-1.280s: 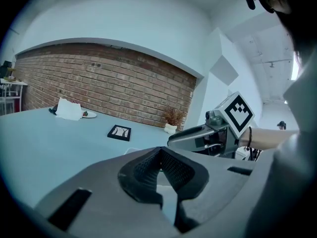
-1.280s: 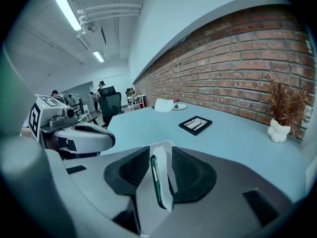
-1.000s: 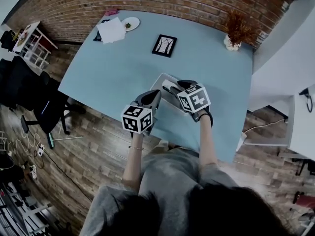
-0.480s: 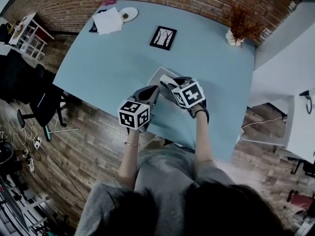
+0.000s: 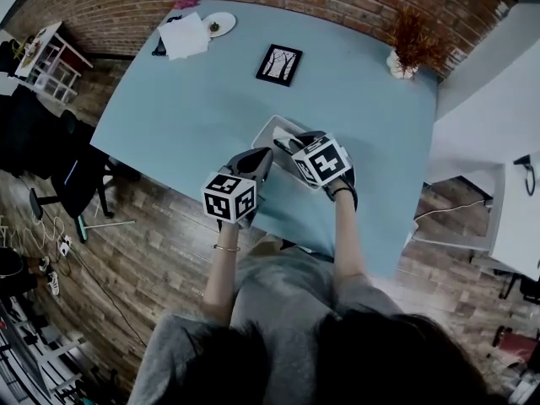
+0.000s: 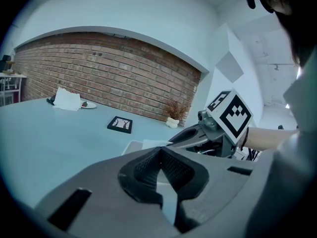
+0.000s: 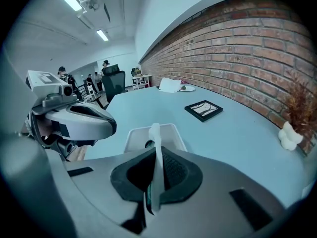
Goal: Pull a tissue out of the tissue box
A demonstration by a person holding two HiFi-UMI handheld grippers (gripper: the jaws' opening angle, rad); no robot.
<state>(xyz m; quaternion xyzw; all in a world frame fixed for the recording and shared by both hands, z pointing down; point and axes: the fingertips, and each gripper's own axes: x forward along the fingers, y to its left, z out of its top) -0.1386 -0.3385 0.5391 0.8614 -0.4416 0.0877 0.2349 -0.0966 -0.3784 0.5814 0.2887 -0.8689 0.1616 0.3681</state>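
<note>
A pale tissue box sits near the front edge of the light blue table. My right gripper reaches down over its top. In the right gripper view its jaws have just been closing, and they are now shut on a white tissue that stands up from the box. My left gripper hovers at the box's near left side. Its pads meet at the tips with nothing between them. Whether it touches the box I cannot tell.
Farther back on the table lie a black picture frame, a dried plant in a white vase, and a folded white cloth beside a small plate. A dark office chair stands off the table's left side.
The right gripper's dark fingers, spread apart over the box a second ago, have come together on its top. The left gripper has stayed beside the box.
</note>
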